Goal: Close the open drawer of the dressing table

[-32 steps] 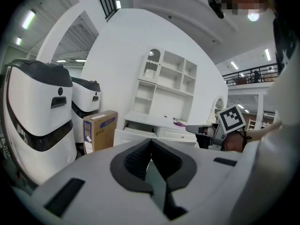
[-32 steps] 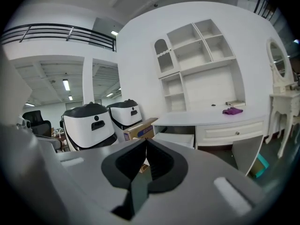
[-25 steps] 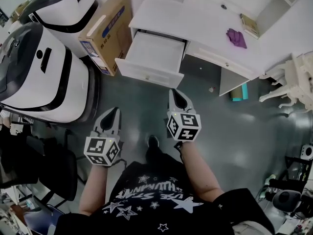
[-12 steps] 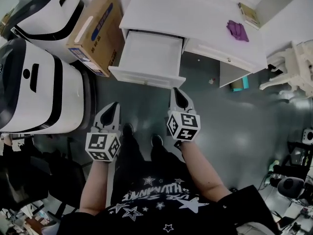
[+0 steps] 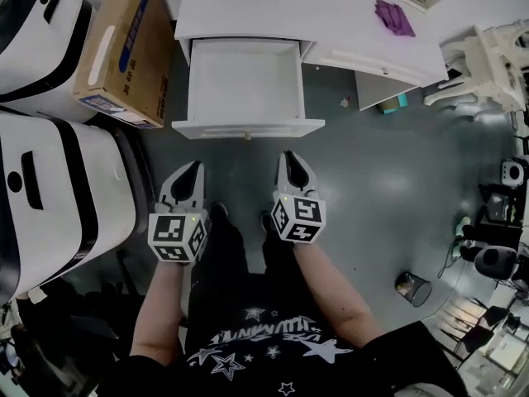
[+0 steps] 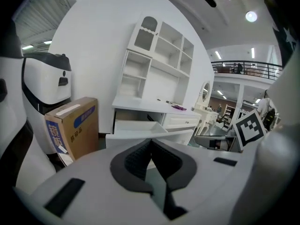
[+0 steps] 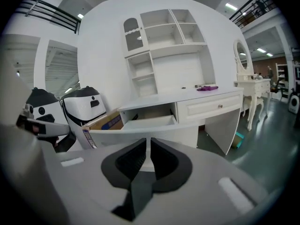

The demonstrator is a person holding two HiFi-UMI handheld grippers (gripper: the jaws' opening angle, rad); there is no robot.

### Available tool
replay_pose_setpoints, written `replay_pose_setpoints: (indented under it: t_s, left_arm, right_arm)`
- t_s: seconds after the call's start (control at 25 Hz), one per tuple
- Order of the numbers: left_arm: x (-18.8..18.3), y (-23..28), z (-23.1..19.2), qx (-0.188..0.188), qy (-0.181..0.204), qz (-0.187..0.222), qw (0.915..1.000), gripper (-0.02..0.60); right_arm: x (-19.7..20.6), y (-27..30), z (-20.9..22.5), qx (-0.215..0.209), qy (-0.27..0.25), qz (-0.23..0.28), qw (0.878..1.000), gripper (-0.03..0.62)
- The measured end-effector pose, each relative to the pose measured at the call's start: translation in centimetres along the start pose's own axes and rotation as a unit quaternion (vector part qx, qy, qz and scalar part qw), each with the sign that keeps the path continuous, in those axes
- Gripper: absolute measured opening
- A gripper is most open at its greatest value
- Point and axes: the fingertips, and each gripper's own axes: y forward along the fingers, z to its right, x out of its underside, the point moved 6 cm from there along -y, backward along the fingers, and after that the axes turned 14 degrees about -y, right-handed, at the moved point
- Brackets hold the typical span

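The drawer (image 5: 241, 81) stands fully pulled out of the left end of the white desk (image 5: 331, 7), and its tray is empty. Its front panel (image 5: 248, 127) faces me across bare floor (image 5: 372, 180).

Task status: not started, in my judgement. Nothing touches the drawer, and the whole push back into the desk is still to be done.

The left gripper (image 5: 193, 172) and the right gripper (image 5: 288, 162) hang side by side in front of that panel, near it but apart from it. Both point toward it, tilted slightly downward. Each gripper's own view shows its fingers brought together with nothing between them, and the panel ahead.

Next requirement: bring the closed tips against the panel and press squarely.

A cardboard box (image 5: 124, 48) stands just beside the drawer's left side. A purple cloth (image 5: 393, 16) lies on the desk top.
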Motion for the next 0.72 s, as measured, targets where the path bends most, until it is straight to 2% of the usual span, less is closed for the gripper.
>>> replay_pose_setpoints:
  t_s: [0.12, 0.32, 0.52, 0.72]
  left_arm:
    - [1.1, 1.2, -1.9, 0.012, 0.007, -0.022, 0.9997, 0.009]
    - [2.3, 2.8, -4.6, 0.021, 0.008, -0.036, 0.9991, 0.009]
    - [4.0, 4.3, -5.2, 0.046, 0.001, -0.058, 0.9973, 0.009]
    - [5.4, 5.5, -6.0, 0.059, 0.004, -0.07, 0.9958, 0.009]
  right_arm:
    - [1.5, 1.5, -2.1, 0.002, -0.006, -0.013, 1.0, 0.006]
    - [3.4, 4.0, -4.3, -0.002, -0.018, -0.036, 0.999, 0.022]
    - [5.4, 6.6, -5.2, -0.013, -0.027, -0.063, 0.998, 0.062]
    - [7.2, 9.2, -6.5, -0.011, -0.041, -0.08, 0.996, 0.067]
